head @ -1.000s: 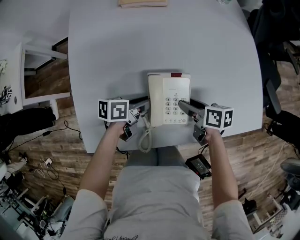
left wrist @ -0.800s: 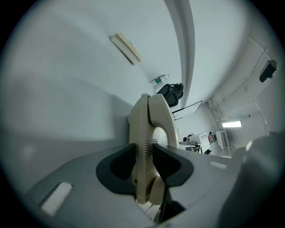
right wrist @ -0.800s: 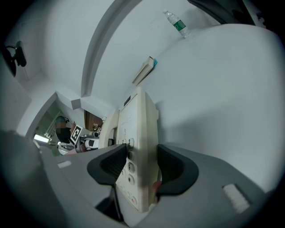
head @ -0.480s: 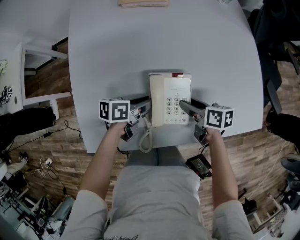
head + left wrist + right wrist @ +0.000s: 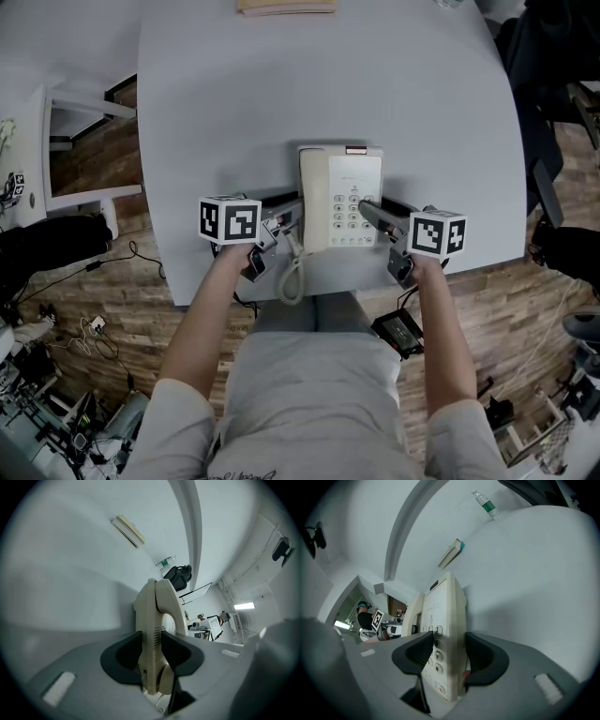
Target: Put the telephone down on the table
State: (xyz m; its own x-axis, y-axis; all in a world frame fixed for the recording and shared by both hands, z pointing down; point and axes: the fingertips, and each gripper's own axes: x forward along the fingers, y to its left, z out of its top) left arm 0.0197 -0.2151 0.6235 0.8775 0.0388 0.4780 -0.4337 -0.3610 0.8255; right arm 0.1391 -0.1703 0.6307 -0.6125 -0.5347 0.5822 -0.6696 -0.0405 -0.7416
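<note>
Your left gripper (image 5: pixel 292 214) and right gripper (image 5: pixel 367 210) fingers pinched the telephone (image 5: pixel 340 187) by its sides; you needed it level and flat on the bench (image 5: pixel 281 94) before release

The head view's top edge cuts off the tan book (image 5: pixel 286 7) lying on the table (image 5: pixel 422 112).

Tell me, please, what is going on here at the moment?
A person is holding a cream telephone with two handheld grippers. The left gripper is clamped on its handset side and the right gripper on its keypad side. The telephone is at the near edge of the grey table; whether it already rests on it can't be told.
</note>
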